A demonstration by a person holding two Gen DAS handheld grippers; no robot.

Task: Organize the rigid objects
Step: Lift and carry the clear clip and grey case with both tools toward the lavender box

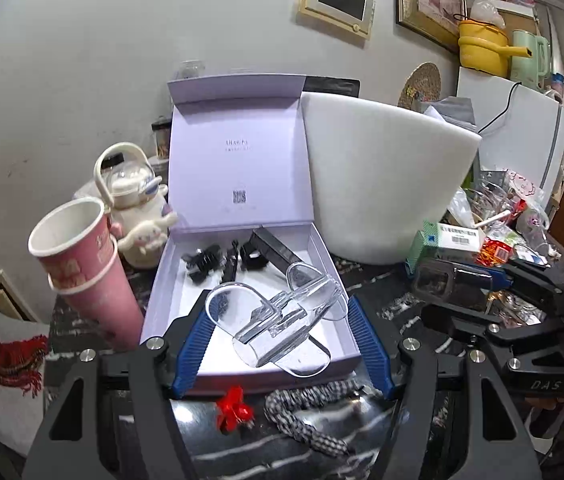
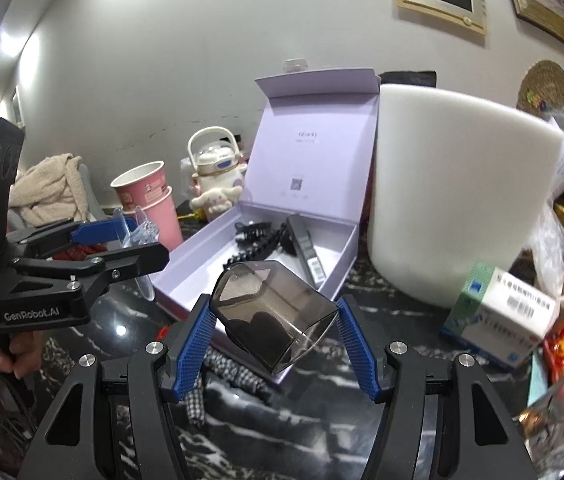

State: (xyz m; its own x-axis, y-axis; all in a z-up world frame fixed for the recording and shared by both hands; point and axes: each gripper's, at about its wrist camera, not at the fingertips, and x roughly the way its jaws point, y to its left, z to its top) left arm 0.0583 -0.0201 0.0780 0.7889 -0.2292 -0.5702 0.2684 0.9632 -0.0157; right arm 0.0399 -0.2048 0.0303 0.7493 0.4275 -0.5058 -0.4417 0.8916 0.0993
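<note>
An open lilac box [image 1: 335, 264] stands on the dark marble table, lid up; it also shows in the right wrist view [image 2: 202, 252]. Inside lie black hair clips [image 1: 206, 262] and a black bar-shaped item [image 1: 278, 250]. My left gripper [image 1: 278, 328] is shut on a clear plastic clip [image 1: 278, 320], held over the box's front part. My right gripper [image 2: 278, 328] is shut on a smoky grey translucent cap [image 2: 278, 312], held above the table just in front of the box's near corner. The left gripper [image 2: 130, 240] with its clear clip shows at the left of the right wrist view.
Two stacked pink paper cups [image 1: 82, 264] and a white character bottle [image 1: 142, 216] stand left of the box. A large white foam block [image 1: 381, 184] stands right of it. A red clip [image 1: 234, 408] and checkered scrunchie [image 1: 305, 412] lie in front. Medicine box [image 2: 497, 316] and clutter lie right.
</note>
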